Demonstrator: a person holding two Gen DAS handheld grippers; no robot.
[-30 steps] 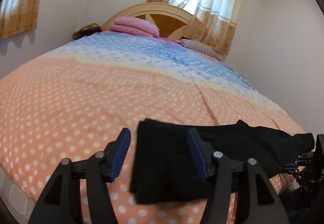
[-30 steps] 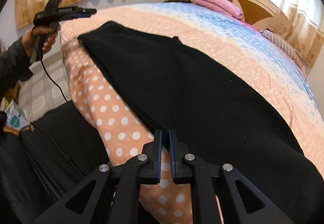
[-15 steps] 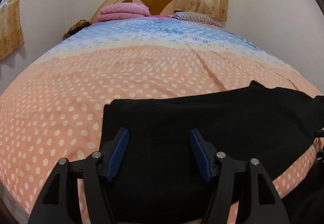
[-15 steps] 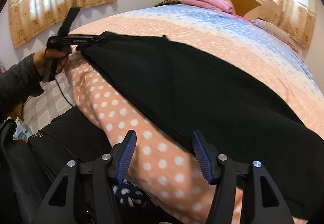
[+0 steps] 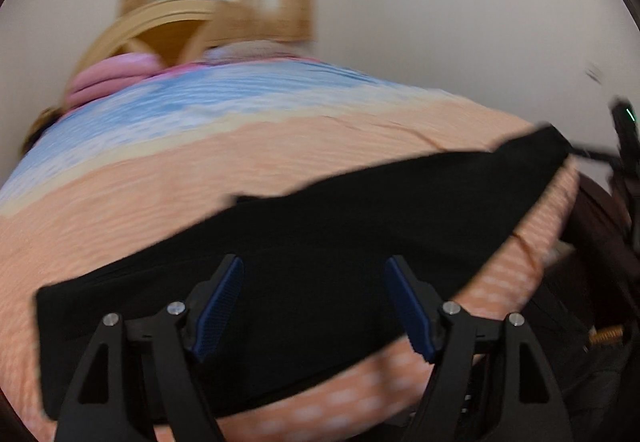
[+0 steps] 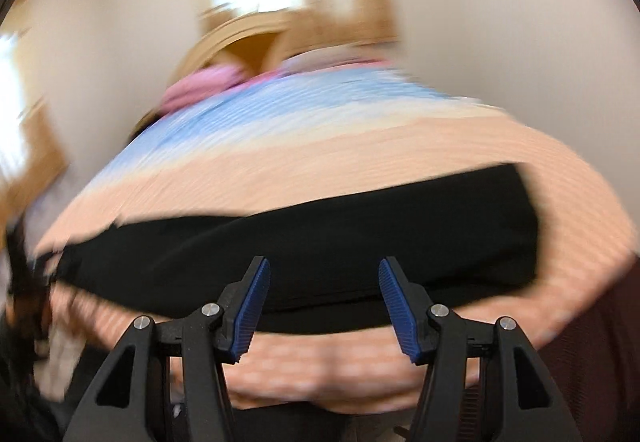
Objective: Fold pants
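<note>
**Pants lying flat on the bed, no grip taken**

Lying as 1 long black strip across the near edge of the bed (image 5: 280, 170), on the peach dotted part of the cover: the pants (image 5: 320, 242), flat, running from left to right in both wrist views. Looking already folded lengthwise, judging by the narrow band and the doubled edge along the near side in the right wrist view, though blurring too much to be sure. Judging the remaining work: bringing 1 end over the other, perhaps twice, into a compact bundle.

Hovering above the near-left stretch of the cloth: the left gripper (image 5: 316, 306), jaws standing wide apart, holding nothing. Hovering at the near edge of the strip further along: the right gripper (image 6: 320, 306), jaws likewise spread wide, nothing between the blue pads (image 6: 250, 310). Touching the fabric or not: impossible to tell from either view.

Smearing heavily in both pictures, so fine detail such as waistband or cuffs staying unreadable.

Containers: showing none in either view. Resting near the headboard (image 5: 168, 22), well apart from the pants: a pink bundle (image 5: 116, 76) of bedding.
</note>
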